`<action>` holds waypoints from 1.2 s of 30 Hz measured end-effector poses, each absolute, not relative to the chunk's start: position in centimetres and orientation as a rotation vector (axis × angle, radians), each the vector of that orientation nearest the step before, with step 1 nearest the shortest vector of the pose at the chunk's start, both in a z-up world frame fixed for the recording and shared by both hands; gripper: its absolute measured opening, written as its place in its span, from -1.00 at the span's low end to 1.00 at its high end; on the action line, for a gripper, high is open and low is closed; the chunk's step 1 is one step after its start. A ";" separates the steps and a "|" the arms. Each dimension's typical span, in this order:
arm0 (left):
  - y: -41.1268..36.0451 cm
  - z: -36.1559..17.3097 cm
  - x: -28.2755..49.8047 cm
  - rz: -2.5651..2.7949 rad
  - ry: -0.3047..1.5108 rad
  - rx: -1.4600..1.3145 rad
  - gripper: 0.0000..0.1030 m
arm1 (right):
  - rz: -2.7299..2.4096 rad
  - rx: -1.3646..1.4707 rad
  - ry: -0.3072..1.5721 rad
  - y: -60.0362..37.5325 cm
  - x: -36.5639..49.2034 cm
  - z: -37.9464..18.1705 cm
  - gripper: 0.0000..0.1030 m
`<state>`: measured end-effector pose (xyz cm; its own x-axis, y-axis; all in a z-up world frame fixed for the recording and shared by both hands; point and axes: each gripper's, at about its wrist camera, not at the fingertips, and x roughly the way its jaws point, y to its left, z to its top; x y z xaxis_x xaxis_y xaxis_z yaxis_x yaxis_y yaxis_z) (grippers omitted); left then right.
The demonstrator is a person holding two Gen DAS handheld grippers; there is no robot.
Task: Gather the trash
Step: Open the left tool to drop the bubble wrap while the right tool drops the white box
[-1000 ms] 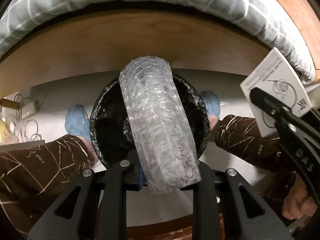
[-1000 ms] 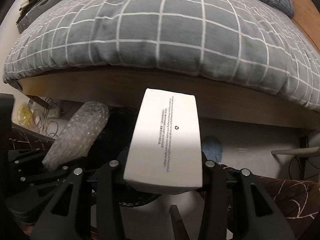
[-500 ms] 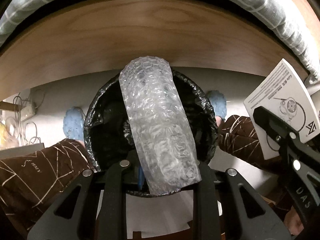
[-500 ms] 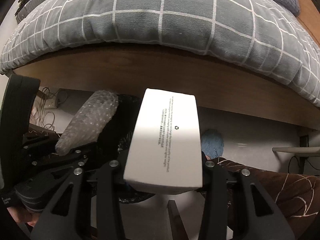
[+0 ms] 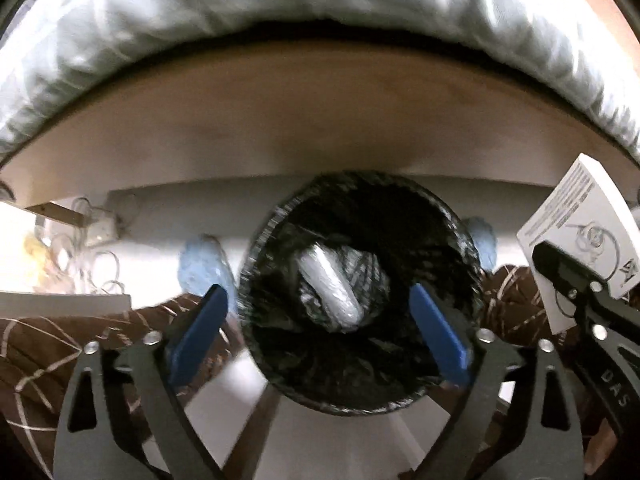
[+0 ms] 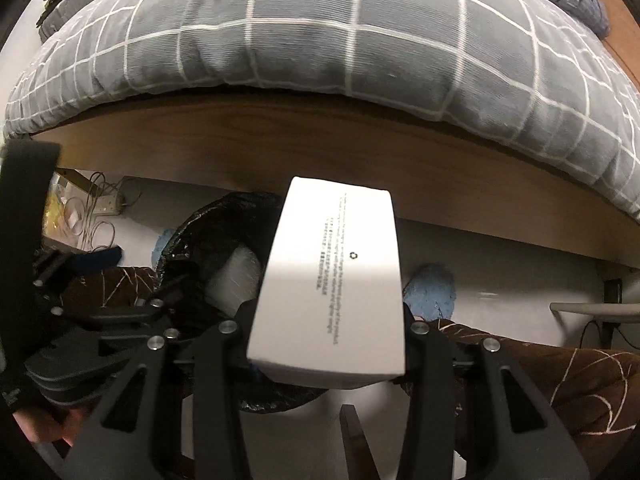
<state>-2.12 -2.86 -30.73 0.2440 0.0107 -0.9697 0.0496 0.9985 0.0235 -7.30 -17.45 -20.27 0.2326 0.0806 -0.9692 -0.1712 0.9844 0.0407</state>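
Two grippers: your left gripper [image 5: 316, 332] is hanging spread wide and empty above the round black-lined bin [image 5: 460, 240], where the clear bubble-wrap roll [image 5: 330, 286] is lying inside; your right gripper [image 6: 326, 332] is clamping the white cardboard box [image 6: 332, 280] beside that bin's rim.

1. Right gripper [image 6: 328, 344], lower centre of the frame, clamped on a white box [image 6: 332, 280] with small print on its face.
2. Black-lined trash bin [image 6: 192, 240] left of centre, behind the box; bubble wrap roll [image 6: 236, 276] lies inside it.
3. Left gripper [image 6: 120, 308] at lower left, over the bin's near rim; jaw state unclear.
4. Grey checked duvet [image 6: 320, 40] fills the top, wooden bed frame [image 6: 280, 152] just below it.
5. Blue slipper [image 6: 432, 292] right of the box, on the floor.
6. Cables [image 6: 96, 216] at left.
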 end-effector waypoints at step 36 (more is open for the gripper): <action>1.9 -27.8 -1.8 0.120 1.281 -0.023 0.89 | 0.145 -0.142 1.293 -14.2 -7.7 -21.7 0.63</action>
